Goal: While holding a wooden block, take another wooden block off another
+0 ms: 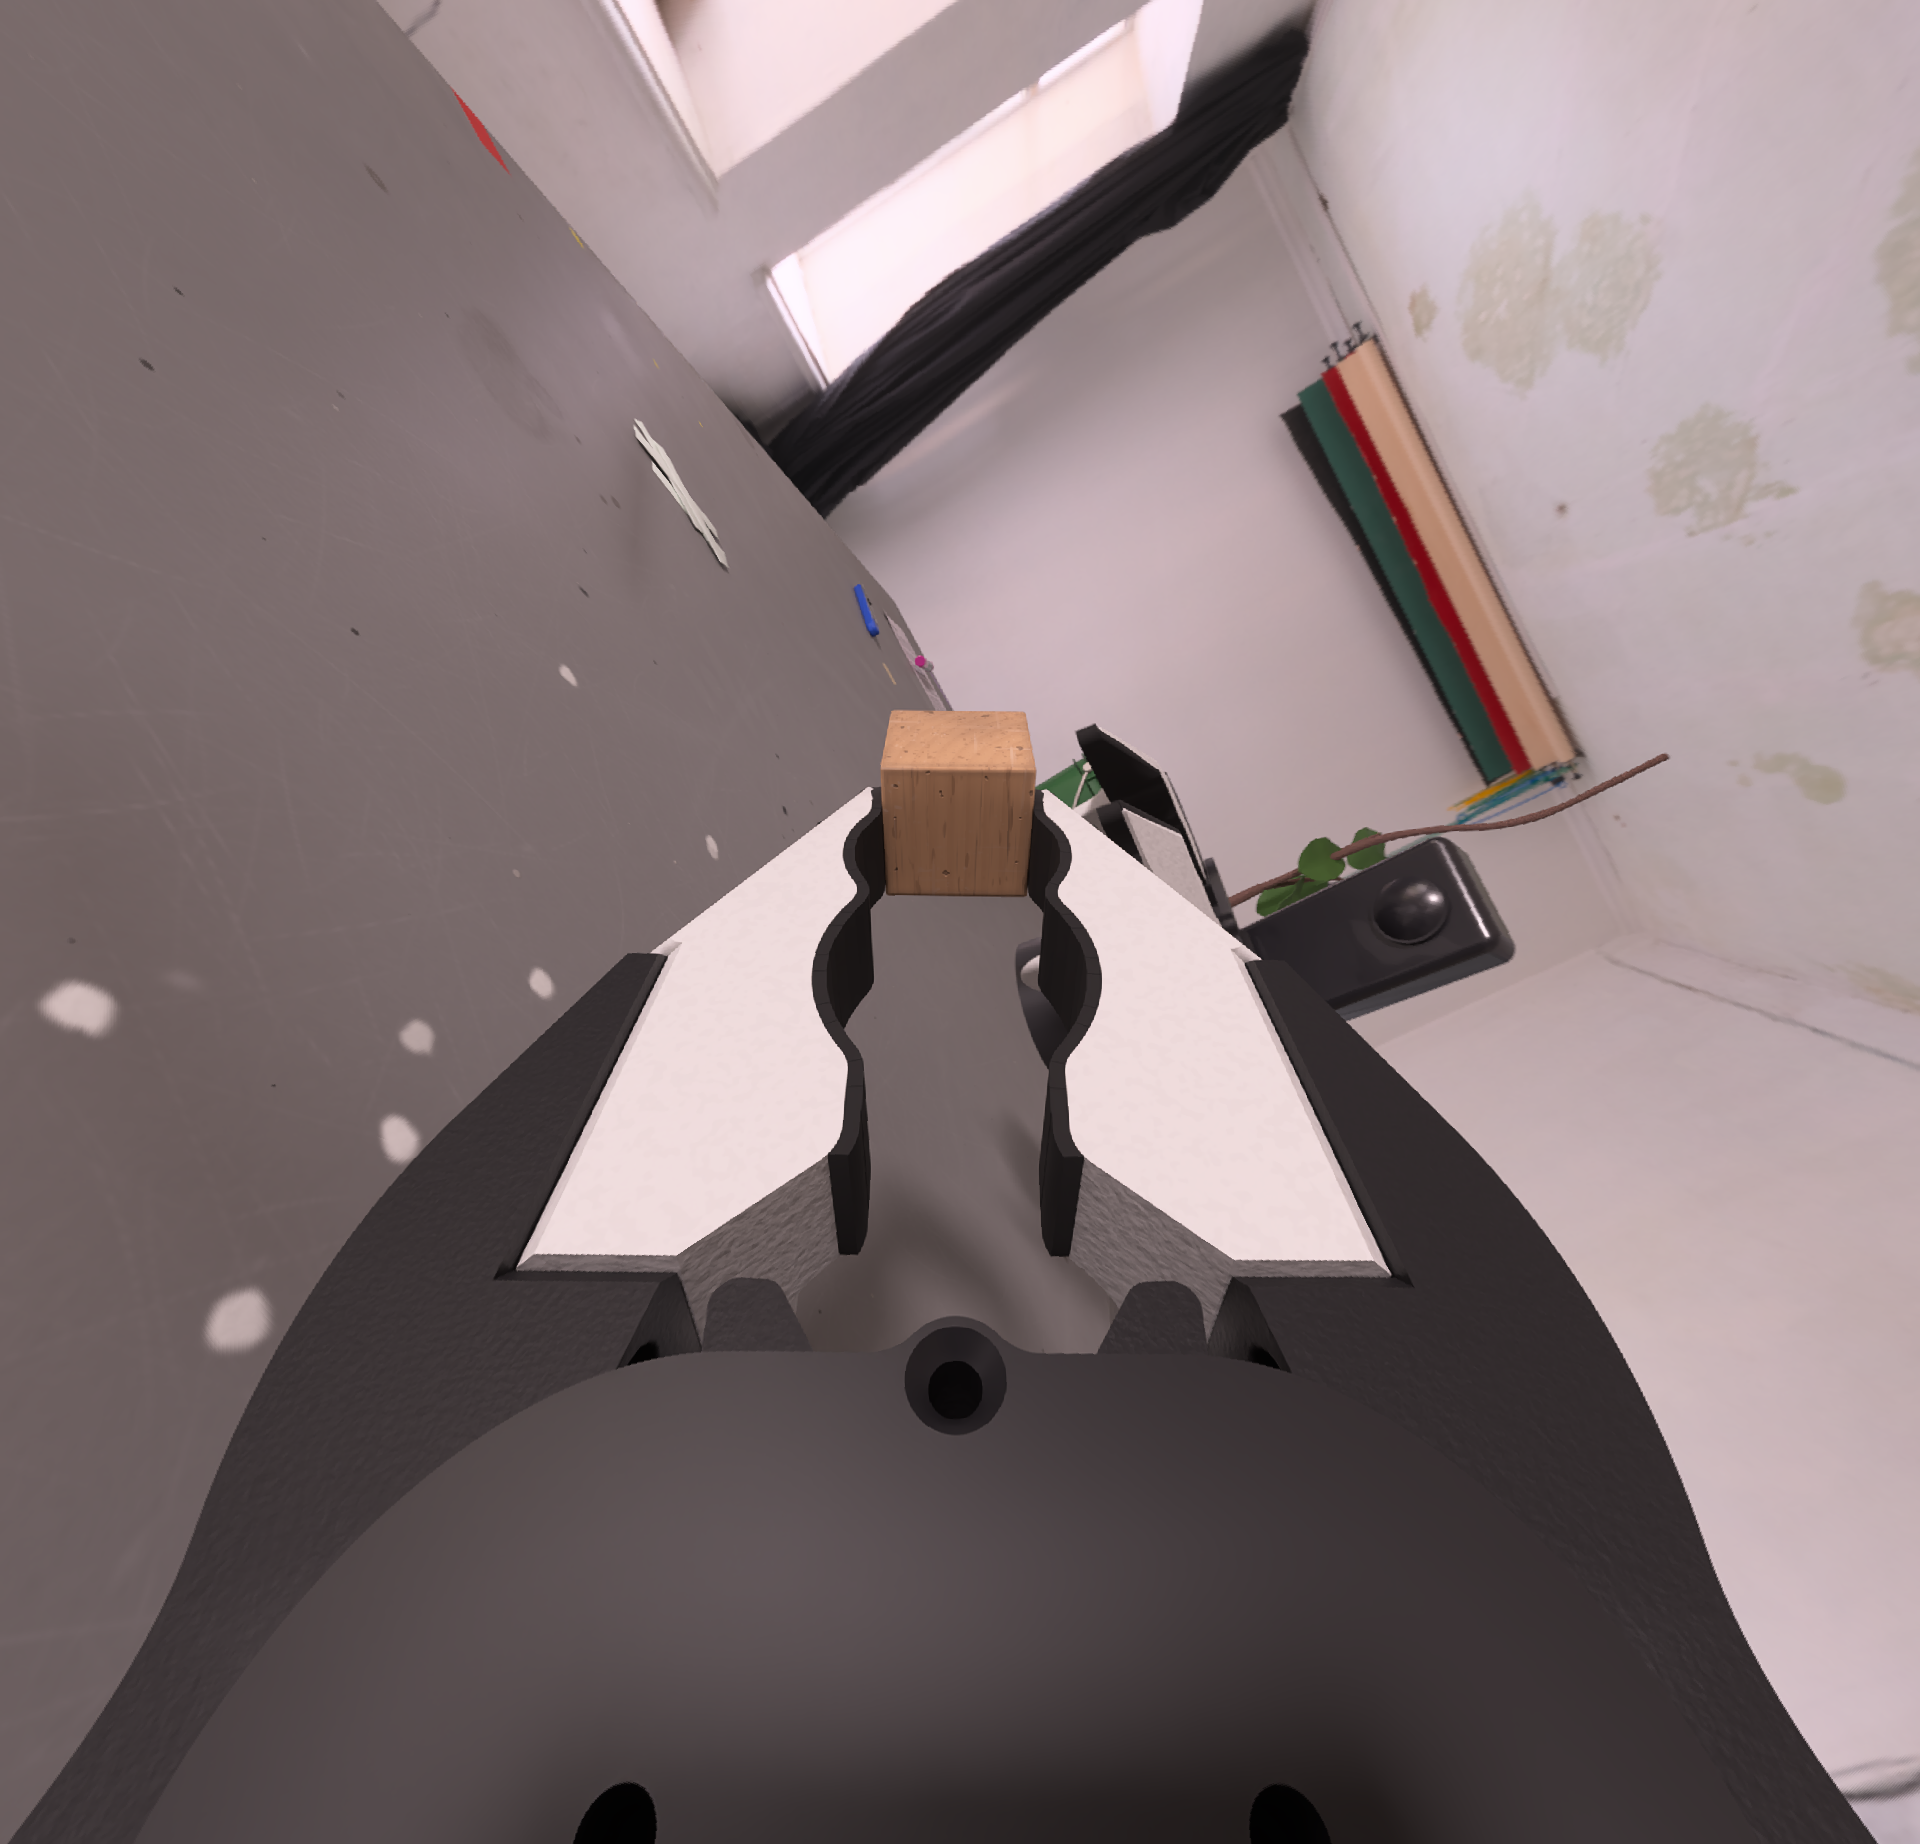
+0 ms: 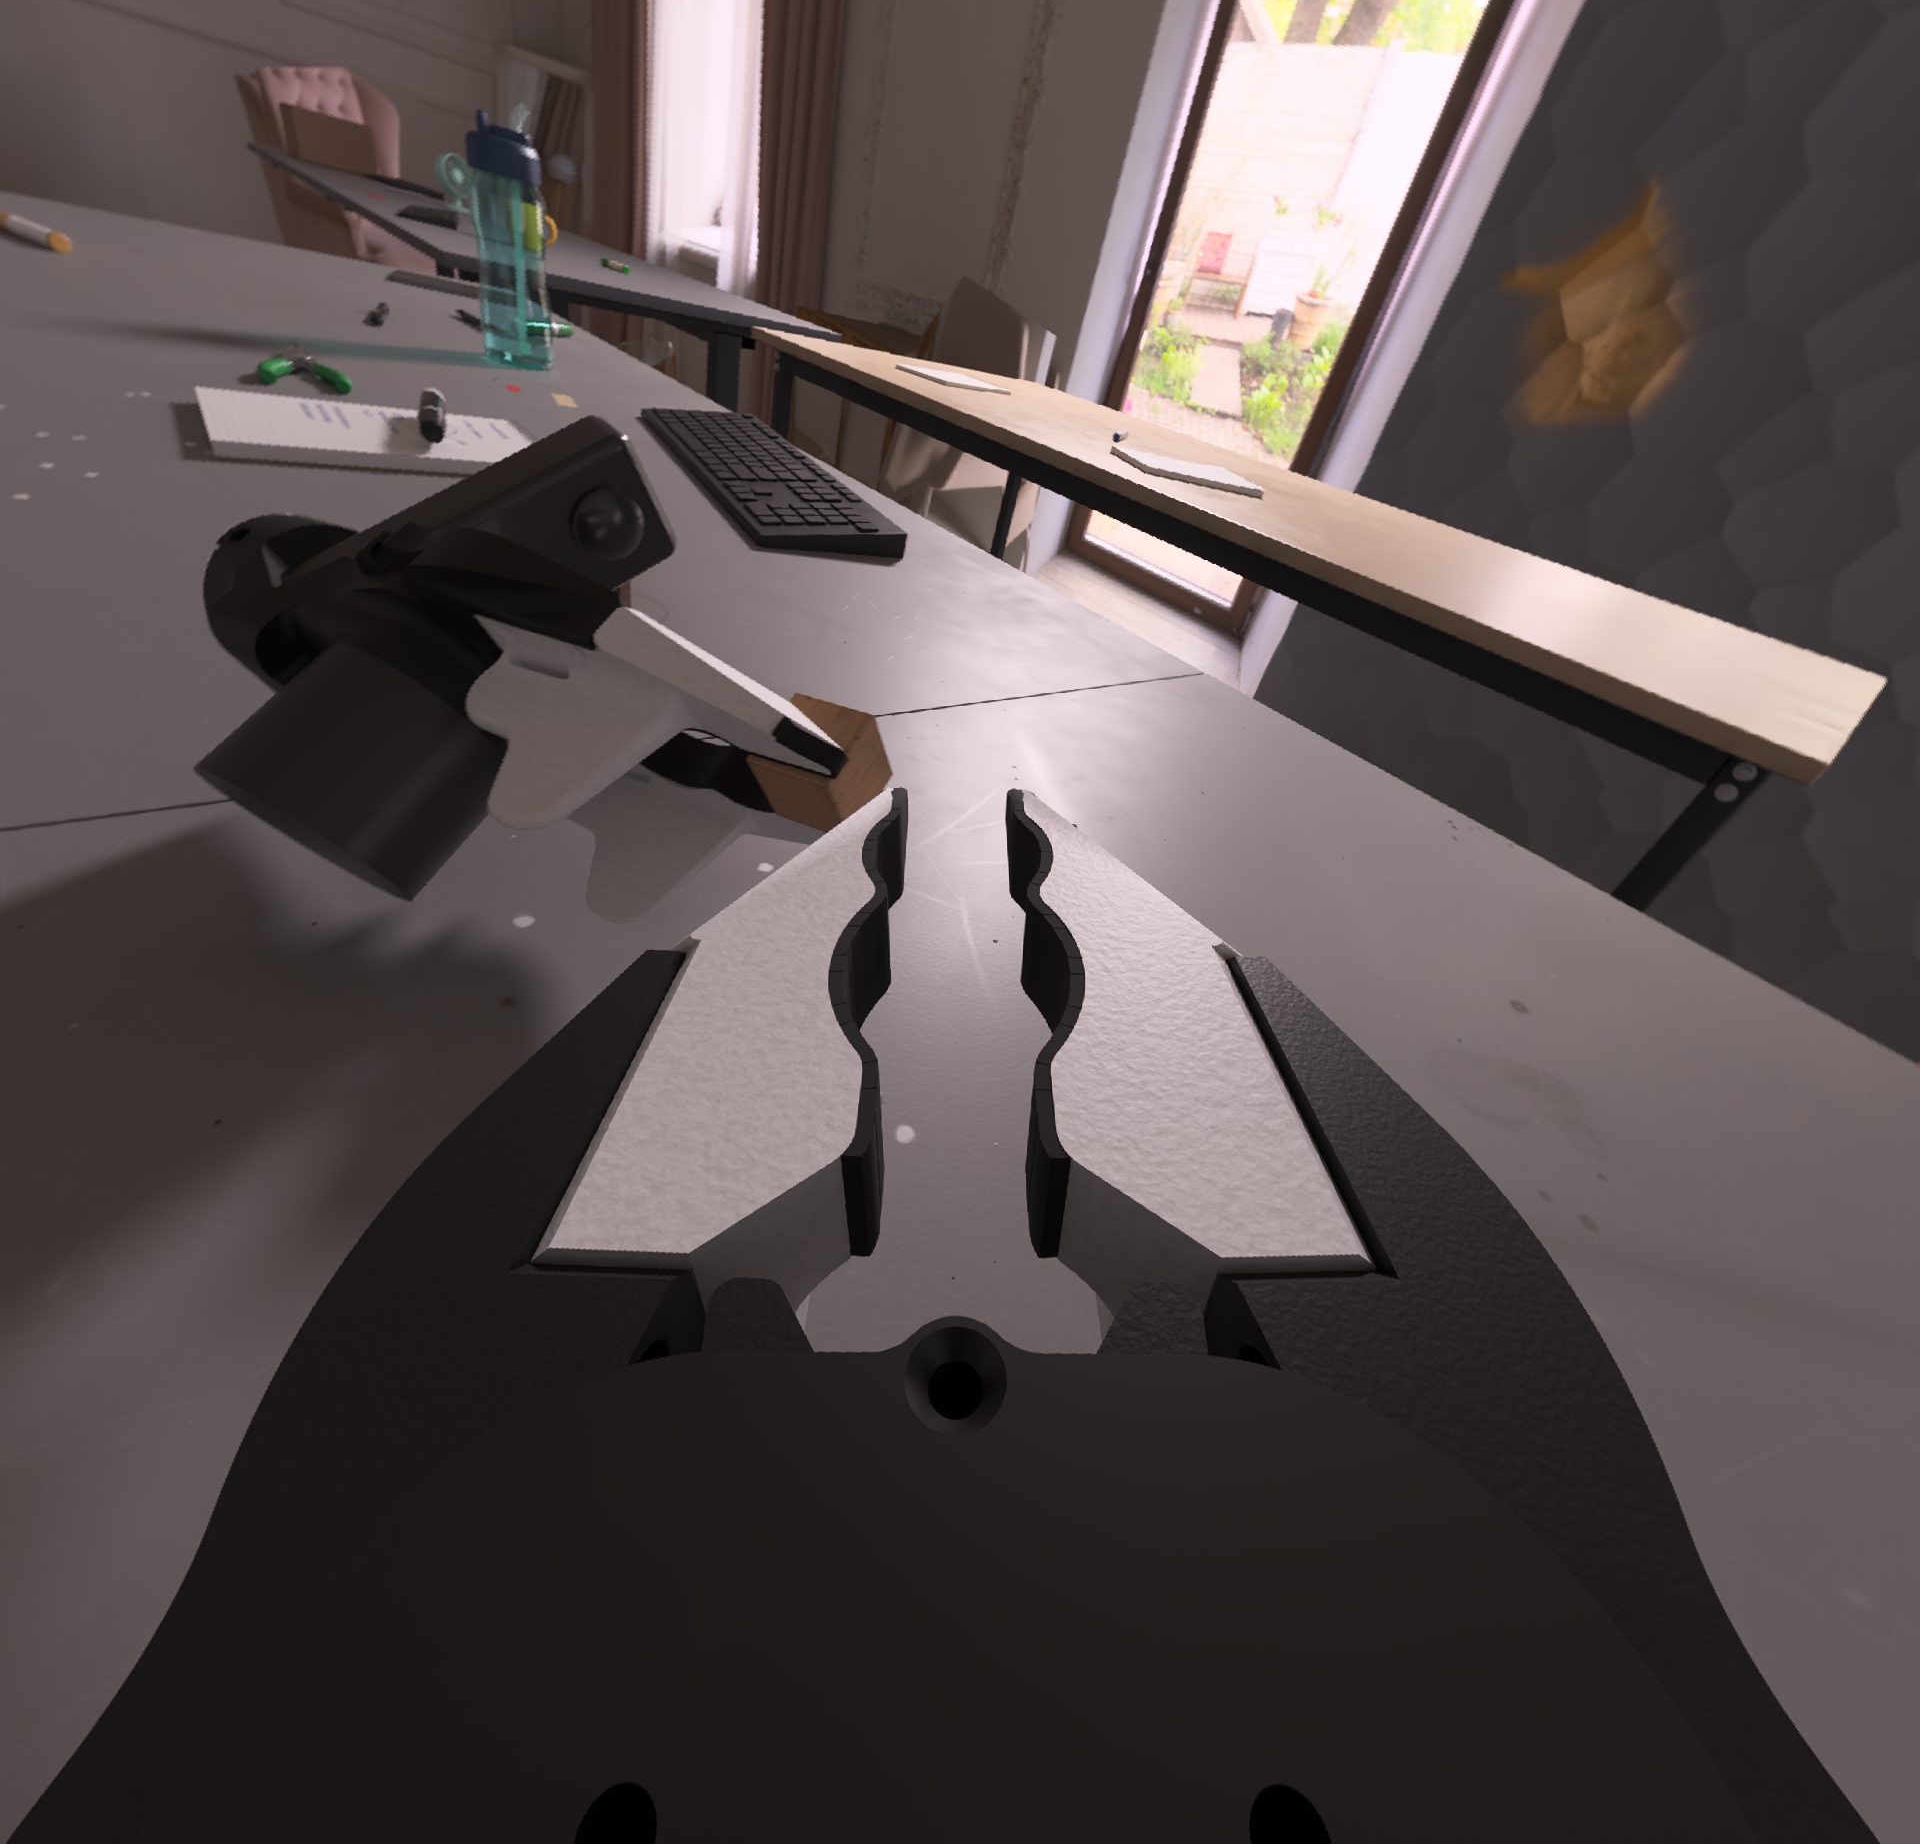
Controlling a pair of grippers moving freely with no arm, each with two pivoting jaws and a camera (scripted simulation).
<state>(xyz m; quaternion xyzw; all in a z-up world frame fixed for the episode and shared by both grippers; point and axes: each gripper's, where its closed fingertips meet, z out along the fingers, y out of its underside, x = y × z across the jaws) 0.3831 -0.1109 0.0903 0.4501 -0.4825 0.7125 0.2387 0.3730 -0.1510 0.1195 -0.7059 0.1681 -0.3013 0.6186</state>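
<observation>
My left gripper (image 1: 956, 815) is shut on a light wooden block (image 1: 956, 818), which sits between its fingertips. The view is rolled, so the grey table (image 1: 312, 651) stands at the left. In the right wrist view the left gripper (image 2: 821, 755) comes in from the left just above the table (image 2: 1195, 859) with the same block (image 2: 842, 771) in its tips. My right gripper (image 2: 954, 807) is open a little and empty, its left fingertip close beside that block. Part of the right gripper (image 1: 1143, 818) shows behind the block in the left wrist view. No other block is visible.
A black keyboard (image 2: 774, 485), a white pad (image 2: 353, 428), green-handled pliers (image 2: 301, 369) and a clear water bottle (image 2: 509, 246) lie farther back on the table. A long wooden bench (image 2: 1351, 568) stands beyond the table's right edge.
</observation>
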